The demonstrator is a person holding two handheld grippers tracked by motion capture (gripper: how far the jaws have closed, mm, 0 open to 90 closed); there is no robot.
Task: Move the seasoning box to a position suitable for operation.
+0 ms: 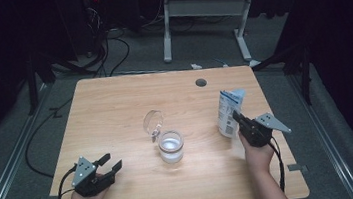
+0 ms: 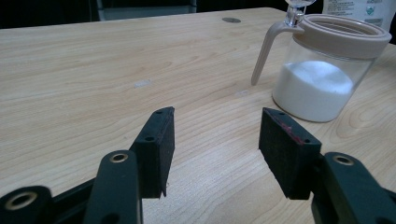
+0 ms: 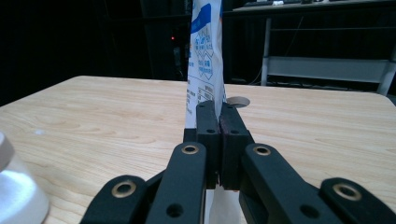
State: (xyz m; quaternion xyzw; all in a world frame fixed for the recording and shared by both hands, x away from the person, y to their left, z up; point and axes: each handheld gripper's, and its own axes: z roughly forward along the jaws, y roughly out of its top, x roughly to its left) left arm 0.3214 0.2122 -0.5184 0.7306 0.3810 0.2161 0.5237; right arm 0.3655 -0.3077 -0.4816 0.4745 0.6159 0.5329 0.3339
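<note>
The white pouch [image 1: 228,113] – pinched thinly by the closed right gripper [image 1: 240,120], upright just right of the jar [image 1: 171,146] – could be slipped or spilled beside it, while the left gripper [image 1: 110,164] is held wide, empty, left of the jar.

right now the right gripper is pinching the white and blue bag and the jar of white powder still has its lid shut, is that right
Not quite. The right gripper is indeed clamped on the white and blue bag, but the jar of white powder is not shut: its clear hinged lid is flipped open and stands up behind the rim, as the high view shows. The left gripper view also shows the mouth uncovered.
</note>
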